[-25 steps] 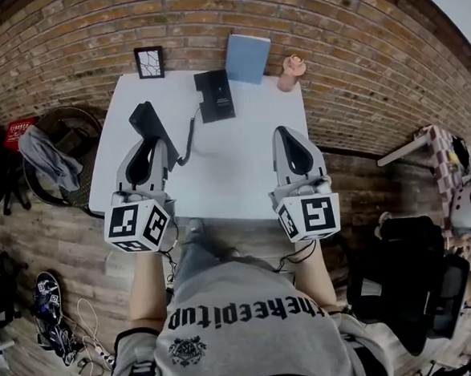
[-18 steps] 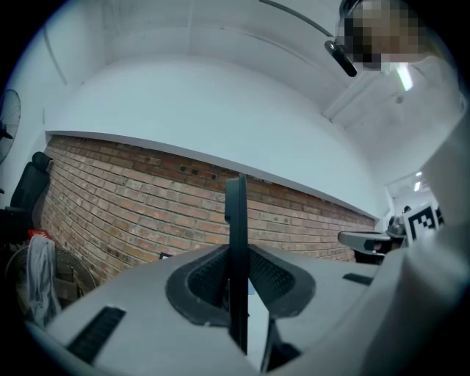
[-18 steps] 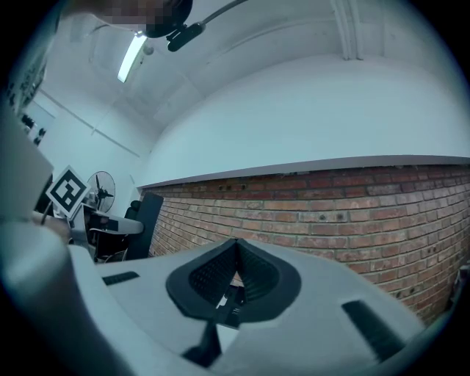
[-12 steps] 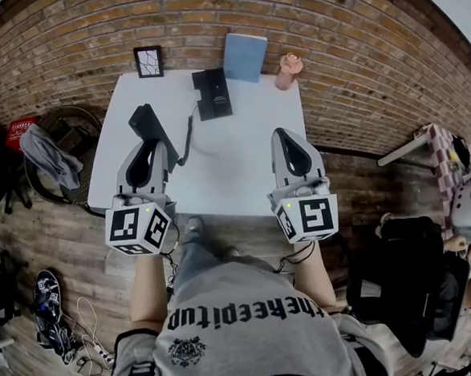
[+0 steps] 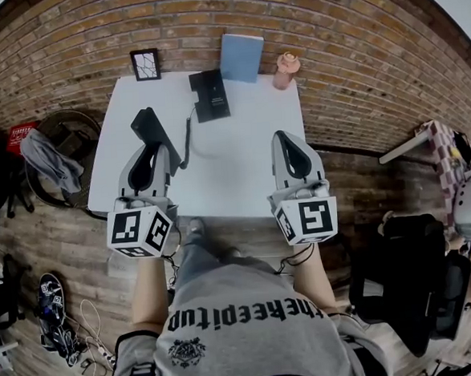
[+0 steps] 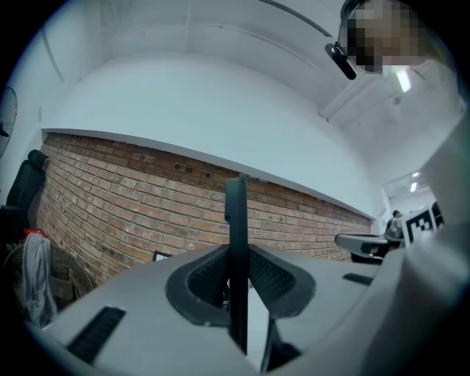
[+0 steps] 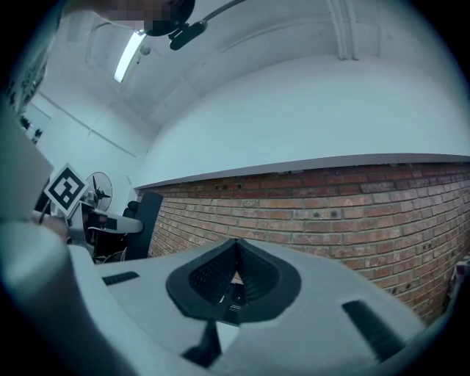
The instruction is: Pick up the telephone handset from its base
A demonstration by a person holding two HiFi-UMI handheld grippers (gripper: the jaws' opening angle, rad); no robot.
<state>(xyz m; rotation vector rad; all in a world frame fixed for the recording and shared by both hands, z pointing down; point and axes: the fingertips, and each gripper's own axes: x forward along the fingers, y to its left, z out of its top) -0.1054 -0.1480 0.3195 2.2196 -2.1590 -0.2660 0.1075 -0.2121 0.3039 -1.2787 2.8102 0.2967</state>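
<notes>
Left tongs (image 5: pixel 154 151): clamped on the telephone handset (image 5: pixel 152 129). In the left gripper view the handset (image 6: pixel 236 220) stands edge-on between the two pads, pressed from both sides, its upper end rising above the tips against the brick wall.

Right tongs (image 5: pixel 285 142): jaws together, nothing between them. They are over the near right part of the desk (image 5: pixel 235 175), well apart from the phone.

Position of handset: off the base (image 5: pixel 210 95). Its long axis runs obliquely, from the left tongs' tips out toward the far left of the desk. The base lies ahead and to the right of it, near the back edge, not touching. The cord (image 5: pixel 188 140) is the only link between them, and it hangs in a loose curve.

Judgement: pick-up looks essentially done, by the left hand, which is the nearer one. Any further lift should go away from the base only as far as the cord's slack allows. Height above the desk cannot be told from above.
</notes>
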